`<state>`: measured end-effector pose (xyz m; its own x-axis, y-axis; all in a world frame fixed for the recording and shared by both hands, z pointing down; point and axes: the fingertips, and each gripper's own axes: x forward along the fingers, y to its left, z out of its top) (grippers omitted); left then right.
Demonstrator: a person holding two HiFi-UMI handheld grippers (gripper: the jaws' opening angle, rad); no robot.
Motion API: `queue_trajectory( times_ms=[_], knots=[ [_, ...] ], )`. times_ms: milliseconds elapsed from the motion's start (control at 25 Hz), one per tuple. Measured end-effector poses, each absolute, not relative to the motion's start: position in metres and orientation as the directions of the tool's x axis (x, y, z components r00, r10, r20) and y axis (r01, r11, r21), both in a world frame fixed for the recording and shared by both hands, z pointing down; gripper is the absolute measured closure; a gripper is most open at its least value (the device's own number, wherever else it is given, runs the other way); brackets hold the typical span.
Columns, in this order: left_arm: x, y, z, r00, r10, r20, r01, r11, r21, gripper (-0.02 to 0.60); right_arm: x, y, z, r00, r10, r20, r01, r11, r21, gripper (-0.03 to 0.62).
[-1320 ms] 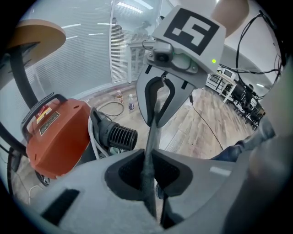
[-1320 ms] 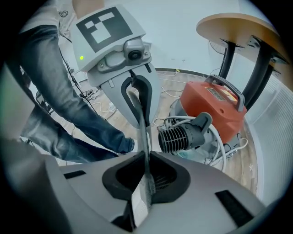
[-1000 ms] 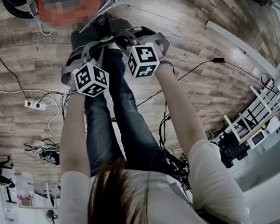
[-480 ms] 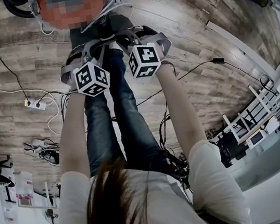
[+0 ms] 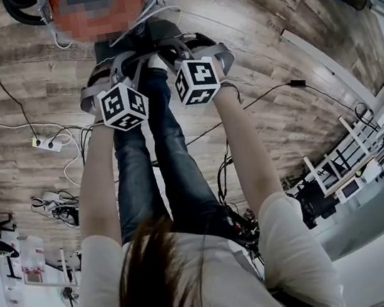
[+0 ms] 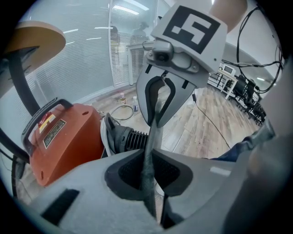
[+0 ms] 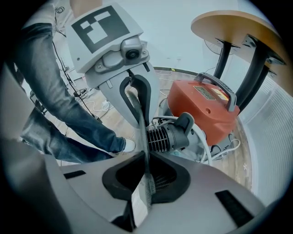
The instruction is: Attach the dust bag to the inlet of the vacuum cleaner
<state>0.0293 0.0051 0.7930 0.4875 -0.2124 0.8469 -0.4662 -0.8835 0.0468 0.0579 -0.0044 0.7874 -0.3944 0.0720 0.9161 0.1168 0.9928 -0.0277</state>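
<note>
Left gripper view: left gripper (image 6: 149,157) clenched on one end of the dust bag (image 6: 153,132), which shows edge-on as a thin grey strip. Right gripper view: right gripper (image 7: 146,157) clamped on the other end, beside a white label (image 7: 139,201). The bag's long axis runs straight from one claw to the other, clear of the wood floor (image 6: 206,123). The bag is just in front of the orange vacuum cleaner (image 6: 64,137), which stands near the floor's edge by the glass wall (image 6: 91,55). Count: one bag, one vacuum cleaner, two grippers.
</note>
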Motion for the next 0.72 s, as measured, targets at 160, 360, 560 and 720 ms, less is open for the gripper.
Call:
queue_trajectory(
  times_ms=[160, 360, 560, 720],
  knots=[
    [0.027, 0.002, 0.795, 0.486, -0.206, 0.85, -0.462, -0.885, 0.05, 0.537, 0.056, -0.007, 0.79, -0.388, 0.071, 0.919, 0.103, 0.994, -0.033, 0.56],
    [0.023, 0.0, 0.795, 0.479, -0.196, 0.856, -0.46, -0.886, 0.054, 0.535, 0.053, -0.008, 0.79, -0.394, 0.087, 0.915, 0.107, 0.993, -0.048, 0.559],
    [0.027, -0.006, 0.796, 0.473, -0.199, 0.858, -0.505, -0.86, 0.078, 0.532, 0.057, -0.015, 0.791, -0.381, 0.111, 0.918, 0.123, 0.99, -0.069, 0.558],
    [0.026, -0.005, 0.797, 0.476, -0.214, 0.853, -0.54, -0.836, 0.092, 0.532, 0.054, -0.018, 0.791, -0.351, 0.134, 0.927, 0.179, 0.981, -0.074, 0.554]
  ],
)
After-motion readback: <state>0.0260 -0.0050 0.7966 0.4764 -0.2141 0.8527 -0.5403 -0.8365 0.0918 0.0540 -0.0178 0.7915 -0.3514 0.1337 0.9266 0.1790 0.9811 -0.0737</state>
